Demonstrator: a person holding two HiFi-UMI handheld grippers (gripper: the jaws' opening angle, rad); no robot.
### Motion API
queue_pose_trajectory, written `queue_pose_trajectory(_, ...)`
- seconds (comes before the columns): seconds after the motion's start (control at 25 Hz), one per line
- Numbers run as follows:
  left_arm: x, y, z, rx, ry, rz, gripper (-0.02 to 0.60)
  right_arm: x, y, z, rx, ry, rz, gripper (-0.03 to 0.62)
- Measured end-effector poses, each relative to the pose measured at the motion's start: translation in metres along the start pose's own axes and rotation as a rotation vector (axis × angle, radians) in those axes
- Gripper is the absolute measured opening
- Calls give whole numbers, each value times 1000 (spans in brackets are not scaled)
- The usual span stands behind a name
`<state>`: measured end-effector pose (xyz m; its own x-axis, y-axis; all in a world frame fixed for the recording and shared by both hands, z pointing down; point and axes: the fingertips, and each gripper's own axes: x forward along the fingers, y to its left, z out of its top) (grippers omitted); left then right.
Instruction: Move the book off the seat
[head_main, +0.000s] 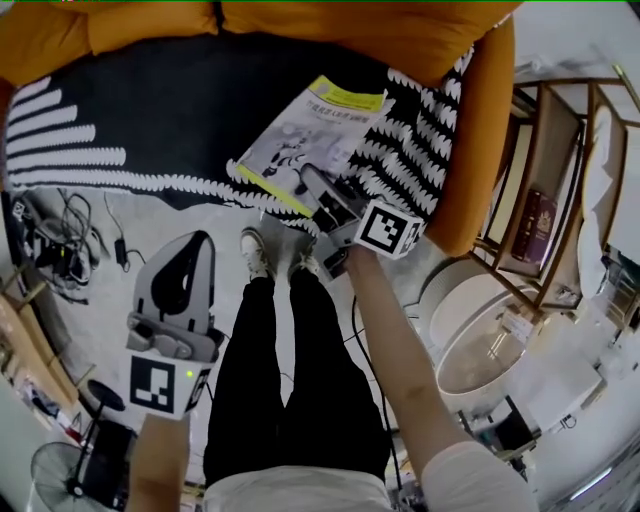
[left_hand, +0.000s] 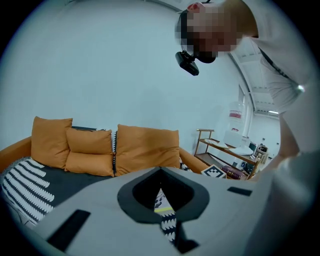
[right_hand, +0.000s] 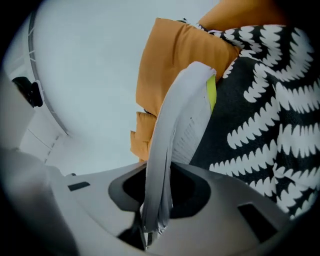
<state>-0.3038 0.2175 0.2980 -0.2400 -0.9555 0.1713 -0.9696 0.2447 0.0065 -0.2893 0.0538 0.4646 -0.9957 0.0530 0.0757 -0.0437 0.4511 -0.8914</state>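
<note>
Nearest the head camera are the person's black trousers, with the left gripper raised at the lower left of that frame. Its jaws are together on nothing. Its own view looks past their tips toward the seat, so I judge it is simply kept clear while the other hand works.

At the centre of the head view, the right gripper is clamped on the lower edge of the thin paperback book with a white-and-grey cover and a yellow-green band. The right gripper view shows the pages pinched edge-on between the jaws. The book runs up and away from them, and its far end curves over slightly. Gripping it by one edge suits so thin and floppy a thing, which would be hard to pick up flat off soft fabric.

From the gripper the book extends toward the upper middle of the head view, over the black throw with white leaf-like stripes that covers the seat of the orange fabric sofa. It looks raised off the throw at the gripped end; whether its far end still touches I cannot tell. It is still above the seat, so the task is not yet done.
</note>
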Motion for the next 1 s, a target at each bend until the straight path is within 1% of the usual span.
queue_pose_trajectory(0.08,-8,0,9,14,-23,4,17,-5,18,8,-28,-6,6,95)
queue_pose_trajectory(0.24,-26,-3,26,18,-60,15,17,-21,62,22,-105,-7,35,95)
queue_pose_trajectory(0.4,-44,-3,39,-1,-77,20,17,-37,109,28,-158,-18,91,98)
queue_pose_trajectory(0.56,-71,0,55,9,-117,35,17,-53,160,24,-181,-35,157,98)
queue_pose_trajectory(0.72,-96,-2,71,30,-160,42,17,-76,210,24,-202,-79,213,98)
queue_pose_trajectory(0.84,-121,-3,90,35,-177,54,17,-93,247,20,-221,-104,236,98)
queue_pose_trajectory(1.0,-149,-4,126,89,-220,55,17,-113,294,21,-289,-126,244,100)
